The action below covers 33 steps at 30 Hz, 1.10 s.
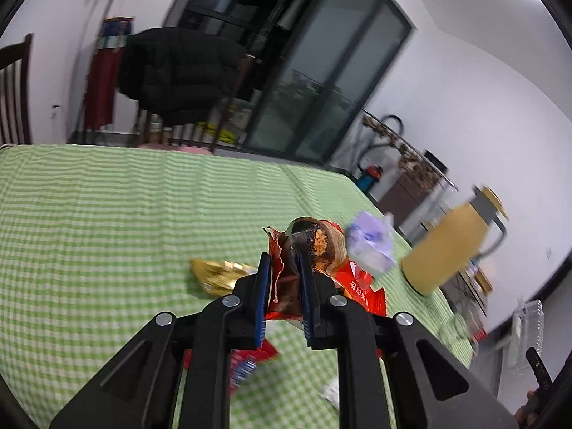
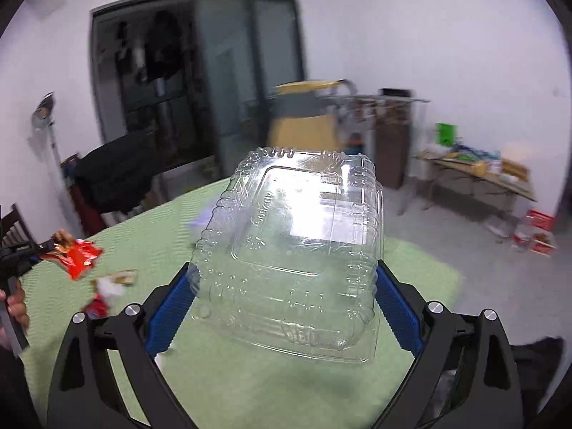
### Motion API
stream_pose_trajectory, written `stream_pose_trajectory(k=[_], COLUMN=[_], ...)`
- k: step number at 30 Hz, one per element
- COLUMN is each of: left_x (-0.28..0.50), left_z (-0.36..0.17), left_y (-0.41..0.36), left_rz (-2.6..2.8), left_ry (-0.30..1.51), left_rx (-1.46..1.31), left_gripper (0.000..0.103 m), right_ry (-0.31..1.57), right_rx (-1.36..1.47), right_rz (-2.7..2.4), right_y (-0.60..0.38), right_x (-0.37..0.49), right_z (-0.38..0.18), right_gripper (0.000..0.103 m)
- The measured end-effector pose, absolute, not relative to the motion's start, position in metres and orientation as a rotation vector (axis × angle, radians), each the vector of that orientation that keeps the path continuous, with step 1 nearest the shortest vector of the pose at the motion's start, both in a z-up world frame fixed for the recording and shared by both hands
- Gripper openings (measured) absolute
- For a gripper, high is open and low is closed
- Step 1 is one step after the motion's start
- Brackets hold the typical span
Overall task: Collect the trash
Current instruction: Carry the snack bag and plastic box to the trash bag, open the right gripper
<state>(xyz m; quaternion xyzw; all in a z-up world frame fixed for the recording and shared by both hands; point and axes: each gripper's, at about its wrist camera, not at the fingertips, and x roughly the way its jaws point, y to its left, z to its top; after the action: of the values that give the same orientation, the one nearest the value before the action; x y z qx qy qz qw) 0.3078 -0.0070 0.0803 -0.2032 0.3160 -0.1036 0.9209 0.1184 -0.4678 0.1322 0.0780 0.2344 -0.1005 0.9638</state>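
Note:
My left gripper is shut on a red and brown snack wrapper and holds it above the green checked tablecloth. The same wrapper shows at the left of the right wrist view. My right gripper is shut on a clear plastic clamshell box, pinched at both sides and lifted off the table. A gold wrapper, a purple tissue pack and a red and blue wrapper lie on the cloth.
A yellow thermos jug stands near the table's right edge. A chair with a black jacket is behind the table. A cluttered side table stands by the far wall. Small wrappers lie on the cloth at left.

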Motion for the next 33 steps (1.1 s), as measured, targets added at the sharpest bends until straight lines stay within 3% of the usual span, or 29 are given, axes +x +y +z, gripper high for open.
stream_pose_trajectory(k=[10,18,28,33], left_x=[0.237,0.186,0.129,0.114], left_z=[0.096,0.096,0.083,0.073], left_y=[-0.155,-0.276,-0.392,-0.433], left_rz=[-0.426,-0.562,-0.678,-0.740], left_ry=[0.642,0.685,0.739,0.756], left_rx=[-0.177,-0.057,0.081,0.131], left_gripper=[0.013,0.013,0.013,0.013], right_ry=[0.722,0.990,1.199,1.228], right_rx=[0.124,0.204,0.311,0.309], right_rz=[-0.465,-0.363,-0.270,-0.229], right_y=[-0.634,-0.677,-0.706,-0.703], right_x=[-0.021,-0.063,-0.033,-0.010], right_z=[0.025,-0.101,-0.229,-0.266], right_gripper=[0.092,0.092,0.092,0.092])
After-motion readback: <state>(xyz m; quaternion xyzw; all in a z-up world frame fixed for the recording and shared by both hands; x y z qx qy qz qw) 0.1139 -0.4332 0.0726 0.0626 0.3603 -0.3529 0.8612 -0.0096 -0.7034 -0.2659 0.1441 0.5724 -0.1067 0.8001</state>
